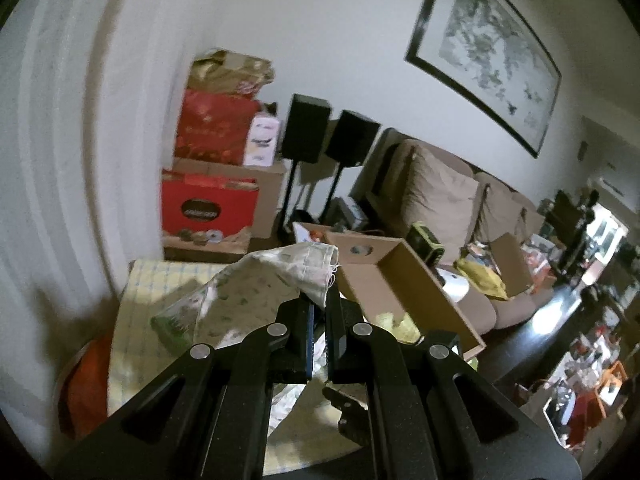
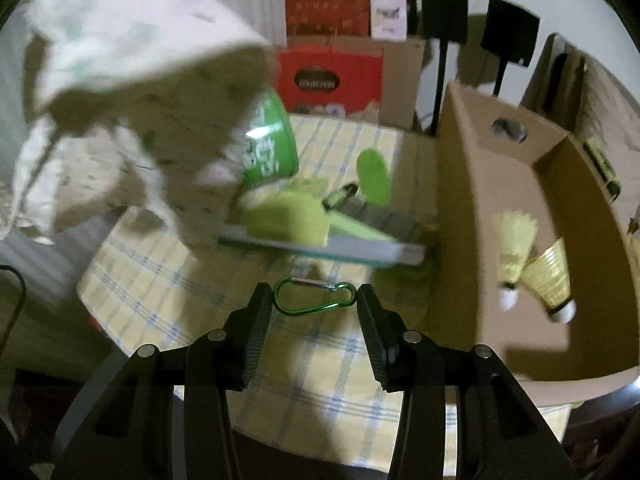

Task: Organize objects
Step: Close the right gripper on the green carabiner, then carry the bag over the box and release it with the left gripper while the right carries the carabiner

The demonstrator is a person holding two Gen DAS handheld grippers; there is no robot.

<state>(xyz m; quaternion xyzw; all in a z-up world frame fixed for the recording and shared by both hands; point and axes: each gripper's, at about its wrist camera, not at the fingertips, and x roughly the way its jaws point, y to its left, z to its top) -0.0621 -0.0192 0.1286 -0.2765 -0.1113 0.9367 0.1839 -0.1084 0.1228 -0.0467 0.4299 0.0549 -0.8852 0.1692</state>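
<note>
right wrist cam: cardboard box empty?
No: two yellow shuttlecocks lie inside the cardboard box.

Dim indoor light in both views, colours muddy and grainy. Left wrist view: heavy fisheye bending, black corners, the white wall (image 1: 100,140) smeared into curved streaks by motion blur. A bright glare patch sits on the dark glossy floor (image 1: 548,316) at right, lit from that far side. Right wrist view: the pale printed cloth bag (image 2: 132,92) is badly blurred, soft-edged, its underside in shadow. The yellow checked tablecloth (image 2: 328,360) carries dark shadows. The two yellow feather shuttlecocks (image 2: 532,264) are smeared too.
</note>
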